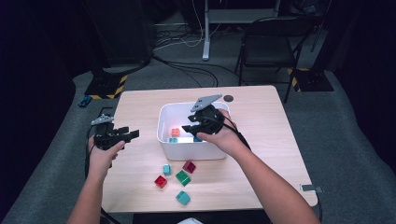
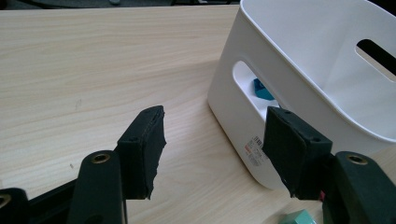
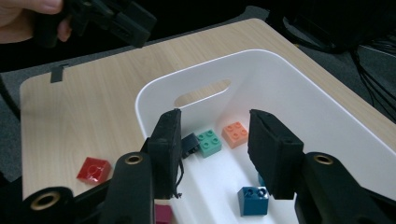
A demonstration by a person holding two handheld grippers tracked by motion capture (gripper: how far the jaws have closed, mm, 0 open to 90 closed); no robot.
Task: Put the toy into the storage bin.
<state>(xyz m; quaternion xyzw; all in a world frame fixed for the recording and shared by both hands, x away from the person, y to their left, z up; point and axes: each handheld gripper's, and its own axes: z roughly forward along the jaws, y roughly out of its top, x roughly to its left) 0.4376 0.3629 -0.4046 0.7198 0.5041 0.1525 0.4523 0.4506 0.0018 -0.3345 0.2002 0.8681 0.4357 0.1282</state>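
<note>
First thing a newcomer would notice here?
The white bin mid-table, with the right gripper hanging open and empty over the bricks inside, an orange brick among them. Next, the loose bricks on the table's near side, such as the red brick. The left gripper waits open, left of the bin.

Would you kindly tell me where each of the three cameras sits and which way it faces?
High view: above the person's side, looking forward and down on the table; both forearms, left gripper and right gripper show.
Left gripper view: on the left gripper, looking along its open fingers at the bin.
Right gripper view: on the right gripper, looking down into the bin at bricks; the other hand shows top left.
Shared: all three show the bin and table.
</note>
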